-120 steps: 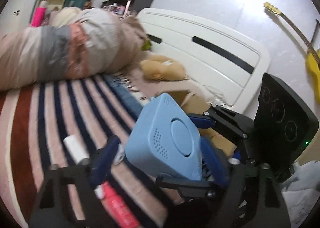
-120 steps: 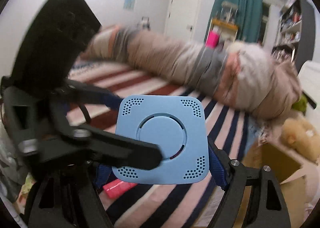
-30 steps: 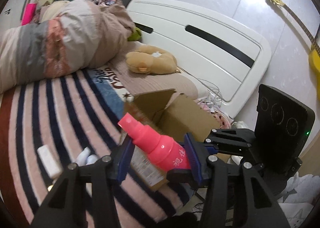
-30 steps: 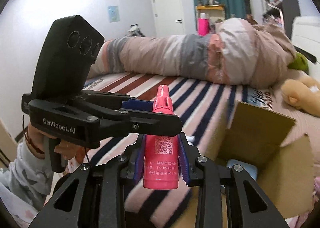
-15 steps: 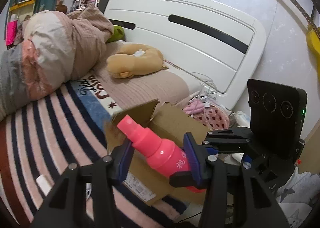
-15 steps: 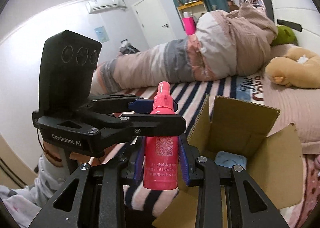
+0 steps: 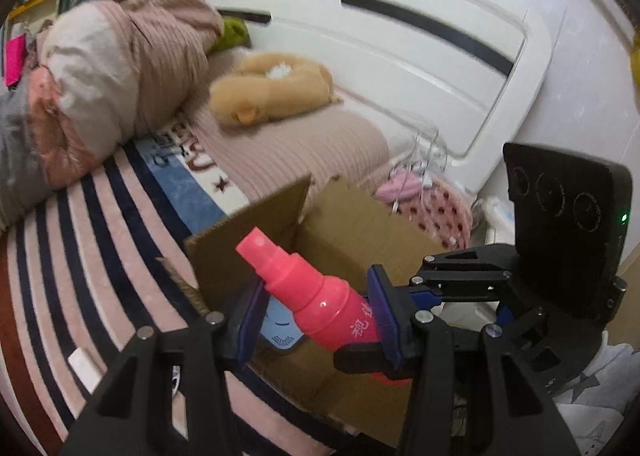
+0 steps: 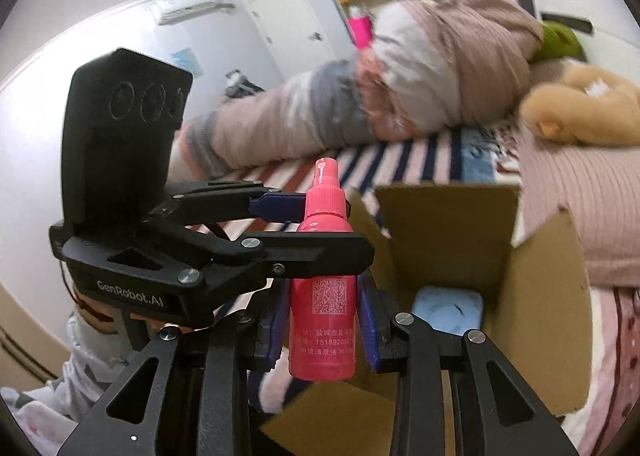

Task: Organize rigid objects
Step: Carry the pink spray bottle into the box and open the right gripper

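A pink spray bottle [image 7: 320, 296] is held by both grippers at once, over the near edge of an open cardboard box [image 7: 360, 232]. My left gripper [image 7: 316, 320] is shut on its body. My right gripper [image 8: 324, 324] is shut on its lower part, with the bottle [image 8: 324, 296] upright in that view. The left gripper's fingers [image 8: 280, 252] cross the bottle's shoulder. A light blue square device [image 8: 448, 310] lies inside the box [image 8: 540, 296]; it also shows in the left wrist view [image 7: 280, 326].
The box stands on a striped bedspread [image 7: 100, 240]. A rolled duvet [image 7: 112, 76] and a tan plush pillow [image 7: 272, 92] lie behind it. A white headboard [image 7: 400, 36] is at the back. A small white object [image 7: 82, 366] lies on the bed at left.
Four seconds ago both grippers held the blue device; it now lies in the box. Over the last second both grippers have carried the pink bottle closer, to over the box's edge.
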`<state>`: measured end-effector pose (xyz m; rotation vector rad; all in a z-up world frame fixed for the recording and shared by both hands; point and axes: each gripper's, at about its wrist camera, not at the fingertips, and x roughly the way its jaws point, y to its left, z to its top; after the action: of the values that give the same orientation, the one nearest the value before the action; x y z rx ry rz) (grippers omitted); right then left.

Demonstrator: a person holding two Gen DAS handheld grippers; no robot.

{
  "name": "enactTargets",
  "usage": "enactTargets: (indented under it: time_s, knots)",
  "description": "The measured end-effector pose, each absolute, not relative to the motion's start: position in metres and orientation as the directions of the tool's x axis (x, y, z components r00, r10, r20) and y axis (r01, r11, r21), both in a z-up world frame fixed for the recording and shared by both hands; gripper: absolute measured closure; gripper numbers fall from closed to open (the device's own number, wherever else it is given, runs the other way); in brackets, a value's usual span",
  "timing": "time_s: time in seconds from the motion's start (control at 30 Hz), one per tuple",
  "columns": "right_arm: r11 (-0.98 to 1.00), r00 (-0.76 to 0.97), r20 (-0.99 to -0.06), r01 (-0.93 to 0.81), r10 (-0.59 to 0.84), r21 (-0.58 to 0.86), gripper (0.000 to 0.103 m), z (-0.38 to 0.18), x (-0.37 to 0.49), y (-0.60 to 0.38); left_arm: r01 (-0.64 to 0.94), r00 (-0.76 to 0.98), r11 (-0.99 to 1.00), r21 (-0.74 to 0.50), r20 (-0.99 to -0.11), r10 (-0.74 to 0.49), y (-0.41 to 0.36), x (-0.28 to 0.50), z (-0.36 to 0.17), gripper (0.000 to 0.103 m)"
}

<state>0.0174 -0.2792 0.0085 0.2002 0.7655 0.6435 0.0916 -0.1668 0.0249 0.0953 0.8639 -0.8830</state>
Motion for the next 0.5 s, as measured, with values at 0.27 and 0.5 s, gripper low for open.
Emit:
enactTargets:
  time_s: [0.27,0.5]
  knots:
    - [0.839,0.455,-0.708,-0.359,0.540,0.409,0.067,-0.024,0.048,-0.277,0.685,0.363,0.688,-0.238,-0.708,-0.606,-0.158,0.098,0.018,0.029]
    - [0.884,0.583,-0.685,-0.417,0.437,0.210,0.017,-0.005,0.027,-0.256,0.567,0.568,0.812,-0.141,-0.647,-0.509,-0.081,0.080,0.042,0.020]
